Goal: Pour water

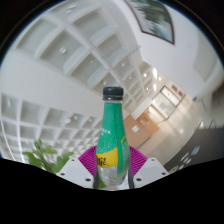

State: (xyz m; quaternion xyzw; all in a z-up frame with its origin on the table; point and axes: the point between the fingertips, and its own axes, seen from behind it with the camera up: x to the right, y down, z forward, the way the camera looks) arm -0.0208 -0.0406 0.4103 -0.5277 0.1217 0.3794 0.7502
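Note:
A plastic bottle (112, 135) with a green label, a yellow band and a black cap stands upright between my fingers. Its clear lower part (111, 174) sits at the fingers' base. The magenta pads (92, 158) press against both sides of the bottle. My gripper (111, 165) is shut on the bottle and holds it raised, with the view tilted up toward the ceiling. No cup or other vessel is in view.
A white coffered ceiling (70, 60) and white walls fill the background. Green plant leaves (42, 158) show to the left of the fingers. A corridor with wooden panels (150, 115) lies beyond the bottle to the right.

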